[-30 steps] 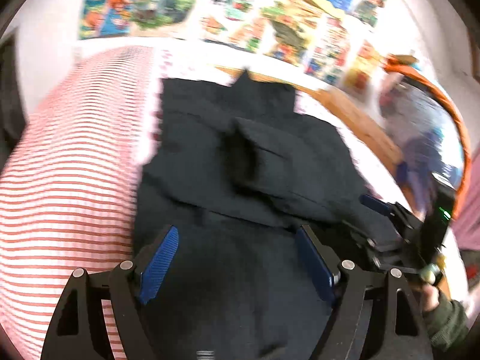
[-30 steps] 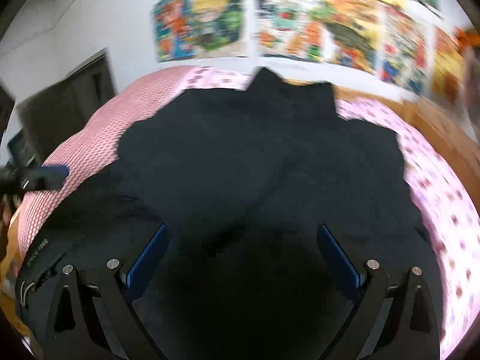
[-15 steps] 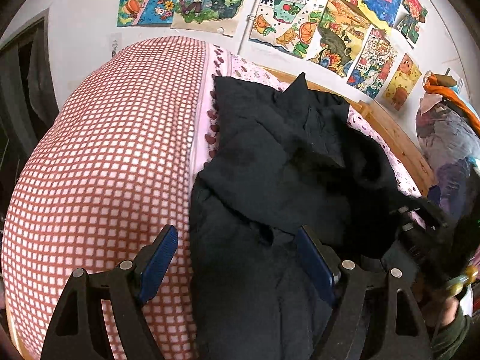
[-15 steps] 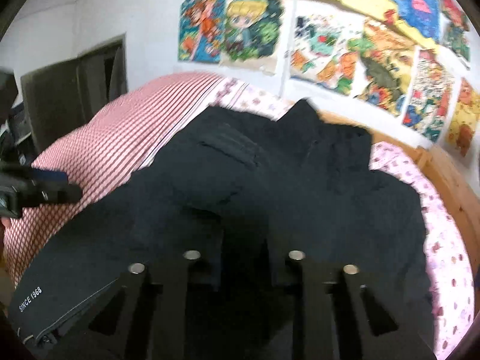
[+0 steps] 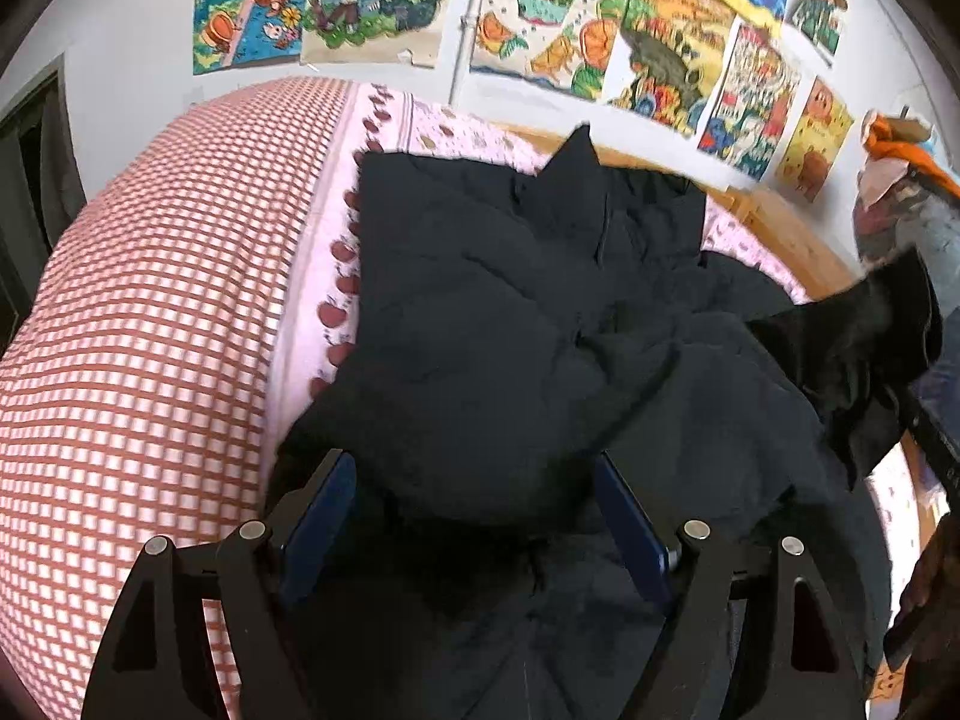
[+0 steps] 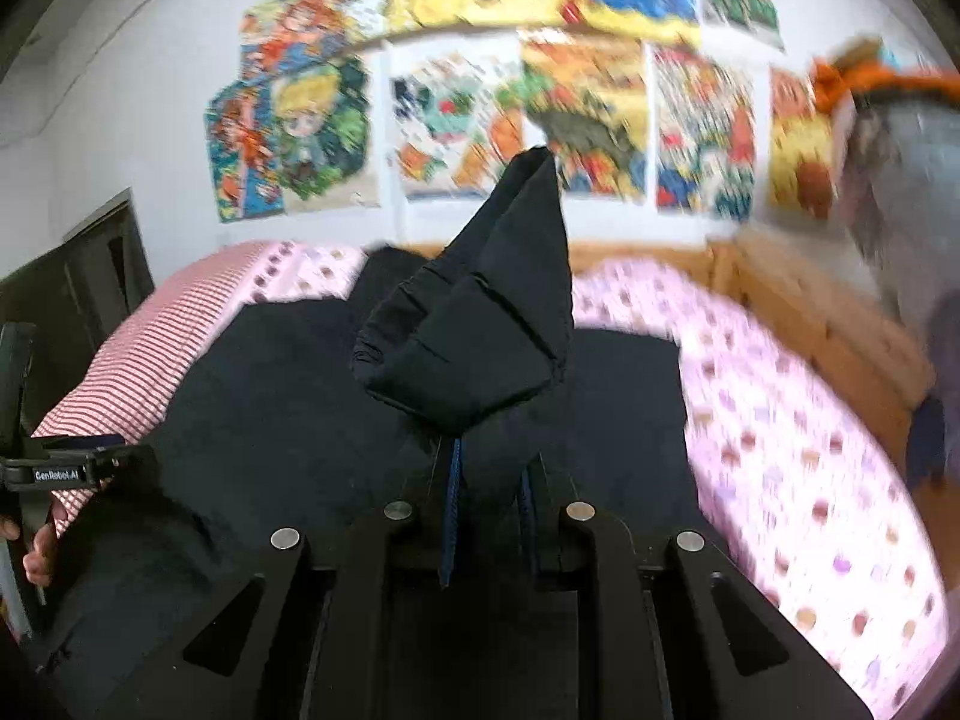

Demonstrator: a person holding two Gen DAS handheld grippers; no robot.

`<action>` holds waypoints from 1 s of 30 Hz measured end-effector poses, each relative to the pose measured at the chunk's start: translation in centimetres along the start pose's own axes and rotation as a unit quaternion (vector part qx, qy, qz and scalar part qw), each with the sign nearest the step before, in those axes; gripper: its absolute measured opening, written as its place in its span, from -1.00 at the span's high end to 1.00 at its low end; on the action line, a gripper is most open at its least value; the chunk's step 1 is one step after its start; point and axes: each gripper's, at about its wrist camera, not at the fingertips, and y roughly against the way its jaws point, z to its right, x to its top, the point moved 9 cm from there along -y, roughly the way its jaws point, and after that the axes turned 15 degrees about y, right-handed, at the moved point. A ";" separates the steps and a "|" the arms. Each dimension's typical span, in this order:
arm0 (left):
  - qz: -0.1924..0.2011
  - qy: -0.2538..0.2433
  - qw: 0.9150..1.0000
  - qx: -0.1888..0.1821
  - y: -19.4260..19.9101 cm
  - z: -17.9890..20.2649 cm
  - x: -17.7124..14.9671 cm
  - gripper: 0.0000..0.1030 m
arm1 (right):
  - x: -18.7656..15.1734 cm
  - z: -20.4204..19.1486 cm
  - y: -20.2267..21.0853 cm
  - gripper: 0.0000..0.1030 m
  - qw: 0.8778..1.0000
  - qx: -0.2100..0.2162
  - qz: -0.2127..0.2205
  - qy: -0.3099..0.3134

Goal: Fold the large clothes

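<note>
Lifting a pinched fold of the big black padded jacket (image 6: 480, 324) for folding, right gripper (image 6: 489, 486) jaws are clamped on it while left gripper (image 5: 474, 516) jaws are straddling another bulge, apart, on the pink bed (image 5: 150, 324).

One piece of writing can be read — "GenRobot.AI", in white letters on the black body of the left gripper (image 6: 72, 471), seen at the left edge of the right wrist view. The posters (image 5: 600, 30) on the wall carry drawings — any lettering there is too blurred to read.
</note>
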 end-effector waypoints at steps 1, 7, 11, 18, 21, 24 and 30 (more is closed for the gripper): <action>-0.004 -0.002 1.000 0.003 -0.4 0.1 -0.2 -0.55 | -1.5 0.5 -0.9 0.67 1.000 0.012 -0.016 -0.018; -0.009 -0.006 1.000 0.009 -0.8 0.2 -0.8 -0.55 | -7.6 3.9 -1.9 0.07 0.995 0.012 -0.064 -0.082; 0.019 -0.018 1.000 -0.001 0.4 1.1 -0.2 -0.55 | -8.4 7.0 0.0 0.04 0.994 -0.031 -0.052 -0.095; 0.024 -0.083 0.996 -0.021 -0.5 6.0 -0.1 -0.55 | -5.7 4.6 -1.8 0.04 0.998 0.007 -0.051 -0.037; 0.011 -0.105 0.994 -0.008 -2.1 7.1 -0.8 -0.55 | -6.0 3.2 -3.9 0.05 0.997 0.020 -0.073 -0.018; -0.001 -0.114 0.993 0.010 -3.8 7.1 -1.5 -0.56 | -7.8 2.8 -6.1 0.04 0.993 0.026 -0.114 -0.027; -0.010 -0.117 0.993 0.011 -5.9 6.6 -2.5 -0.66 | -10.1 2.4 -8.1 0.04 0.990 0.037 -0.129 -0.042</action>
